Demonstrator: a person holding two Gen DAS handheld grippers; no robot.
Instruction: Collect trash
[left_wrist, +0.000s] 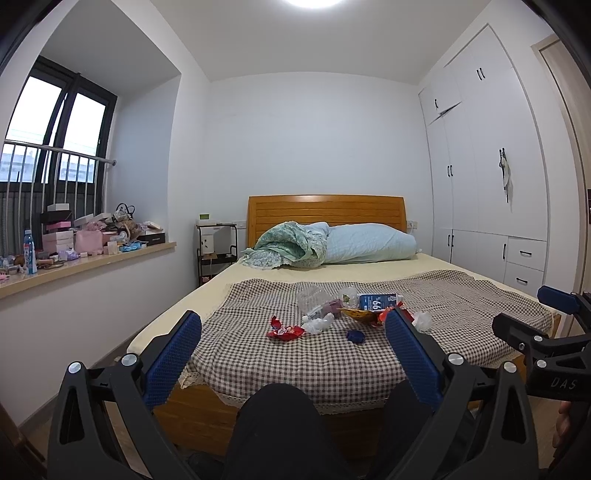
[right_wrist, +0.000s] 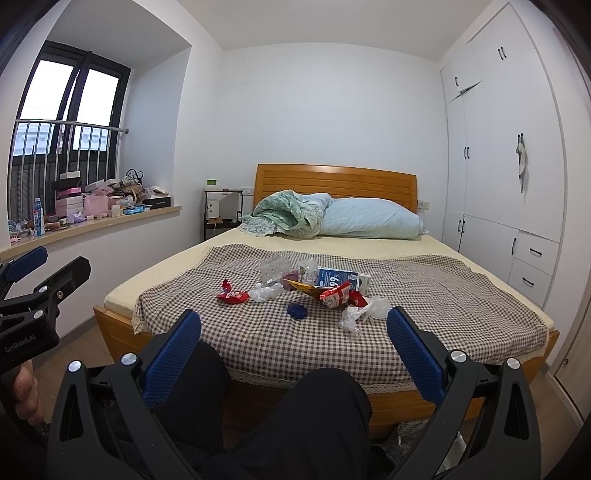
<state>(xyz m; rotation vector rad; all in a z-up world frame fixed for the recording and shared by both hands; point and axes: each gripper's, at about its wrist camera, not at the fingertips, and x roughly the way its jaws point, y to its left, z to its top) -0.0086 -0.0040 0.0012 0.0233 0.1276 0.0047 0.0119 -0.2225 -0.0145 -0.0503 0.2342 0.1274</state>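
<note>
Trash (right_wrist: 303, 288) sits heaped mid-bed on the checkered cloth (right_wrist: 424, 325) — wrappers, a crushed bottle (left_wrist: 314, 301), a blue cap (right_wrist: 297, 311). Left gripper (left_wrist: 291, 332) and right gripper (right_wrist: 293, 330) both hang spread wide, empty, short of the bed. I'd go for the nearest crinkly plastic (right_wrist: 364, 312) first — pinch low so the cloth doesn't come along.

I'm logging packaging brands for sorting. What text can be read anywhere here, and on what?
"99%": blue and white carton on the checked cloth.
"DAS": right gripper body, left wrist view.
"GenRobot.AI": left gripper body, right wrist view.
Red wrapper, windowsill bottle: print too small to read.
</note>
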